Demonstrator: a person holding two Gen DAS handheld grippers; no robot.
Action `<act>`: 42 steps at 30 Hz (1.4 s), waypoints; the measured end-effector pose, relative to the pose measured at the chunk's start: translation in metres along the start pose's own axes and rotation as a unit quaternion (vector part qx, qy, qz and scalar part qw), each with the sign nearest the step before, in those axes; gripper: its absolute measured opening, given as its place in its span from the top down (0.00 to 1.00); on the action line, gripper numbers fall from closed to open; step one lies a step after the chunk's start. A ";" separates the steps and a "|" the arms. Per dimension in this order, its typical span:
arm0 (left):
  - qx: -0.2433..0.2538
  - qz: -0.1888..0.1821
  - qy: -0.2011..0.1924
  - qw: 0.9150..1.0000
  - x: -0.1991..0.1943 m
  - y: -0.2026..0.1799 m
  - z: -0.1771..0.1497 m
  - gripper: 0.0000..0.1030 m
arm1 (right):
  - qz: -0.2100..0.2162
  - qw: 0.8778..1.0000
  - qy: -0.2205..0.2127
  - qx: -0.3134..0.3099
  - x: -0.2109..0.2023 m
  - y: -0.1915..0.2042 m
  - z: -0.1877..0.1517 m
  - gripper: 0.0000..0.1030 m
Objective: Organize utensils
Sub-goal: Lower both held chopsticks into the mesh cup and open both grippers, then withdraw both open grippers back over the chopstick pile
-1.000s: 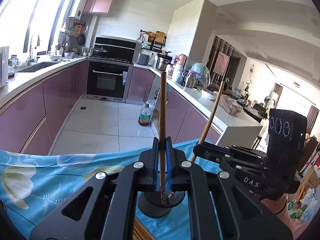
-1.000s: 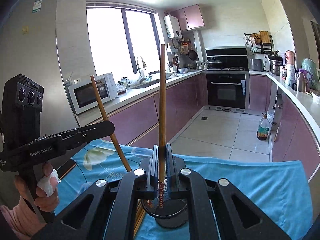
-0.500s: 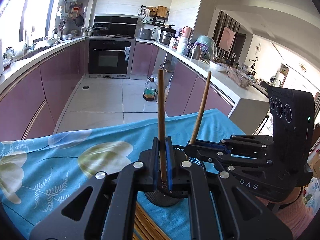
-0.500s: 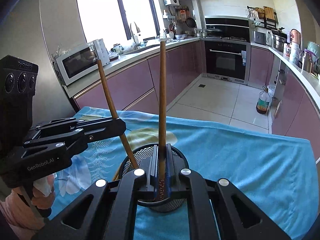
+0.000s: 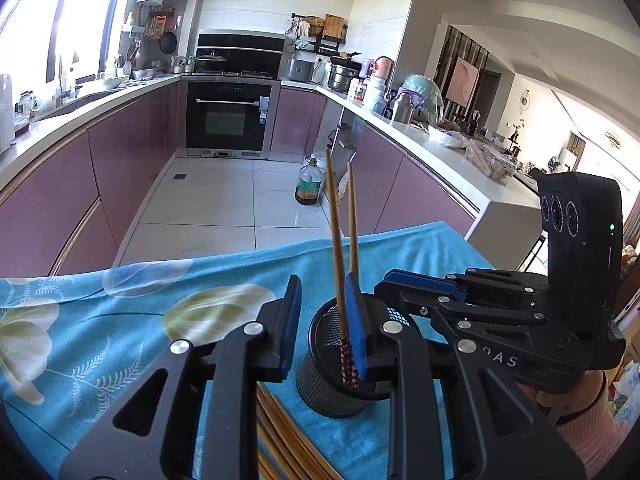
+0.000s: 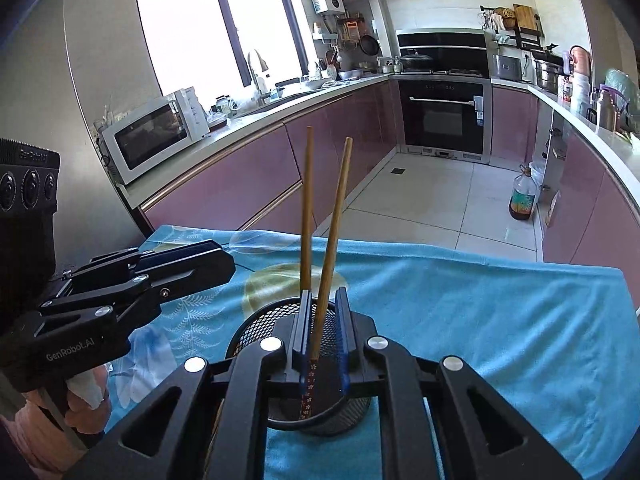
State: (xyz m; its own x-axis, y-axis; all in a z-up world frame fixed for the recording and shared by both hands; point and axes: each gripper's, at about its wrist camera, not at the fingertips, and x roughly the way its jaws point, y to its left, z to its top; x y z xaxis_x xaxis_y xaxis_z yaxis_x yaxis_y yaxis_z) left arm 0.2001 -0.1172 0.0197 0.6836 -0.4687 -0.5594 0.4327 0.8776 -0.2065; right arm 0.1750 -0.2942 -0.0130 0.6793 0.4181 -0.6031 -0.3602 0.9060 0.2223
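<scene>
A black mesh holder (image 5: 334,376) stands on the blue floral cloth (image 5: 100,320); it also shows in the right wrist view (image 6: 320,412). Two wooden chopsticks stand in it, one (image 5: 335,240) leaning left and one (image 5: 352,220) beside it; in the right wrist view they show as a straight one (image 6: 307,208) and a slanted one (image 6: 334,232). My left gripper (image 5: 324,324) is open over the holder. My right gripper (image 6: 323,340) is open over the holder too. Each gripper shows in the other's view: right (image 5: 480,304), left (image 6: 132,284).
Several loose chopsticks (image 5: 280,440) lie on the cloth just in front of the holder. Beyond the table's far edge are a tiled floor, an oil bottle (image 5: 309,186), purple cabinets, an oven and a microwave (image 6: 154,134).
Both grippers came down over the holder and opened. The two chopsticks they held now stand loose in the holder.
</scene>
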 end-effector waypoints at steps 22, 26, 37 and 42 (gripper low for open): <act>0.016 0.101 0.017 0.995 -0.062 0.029 -0.093 0.56 | 0.053 0.996 -0.002 -0.067 -0.041 0.055 -0.058 0.71; 0.004 0.104 0.055 0.993 -0.050 0.036 -0.120 0.56 | 0.056 0.995 0.056 -0.062 -0.009 0.066 -0.083 0.71; -0.006 0.096 0.090 0.991 -0.039 0.036 -0.146 0.56 | 0.043 0.991 0.110 -0.066 0.025 0.081 -0.114 0.73; -0.004 0.093 0.099 0.991 -0.034 0.034 -0.150 0.56 | 0.031 0.990 0.121 -0.063 0.029 0.077 -0.118 0.77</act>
State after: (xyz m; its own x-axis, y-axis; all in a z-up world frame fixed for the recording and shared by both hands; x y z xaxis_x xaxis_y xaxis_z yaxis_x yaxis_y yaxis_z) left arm 0.1031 -0.0560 -0.0886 0.6217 -0.2697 -0.7354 0.3047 0.9482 -0.0901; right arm 0.0911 -0.2203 -0.1039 0.4853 0.4315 -0.7604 -0.4838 0.8570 0.1775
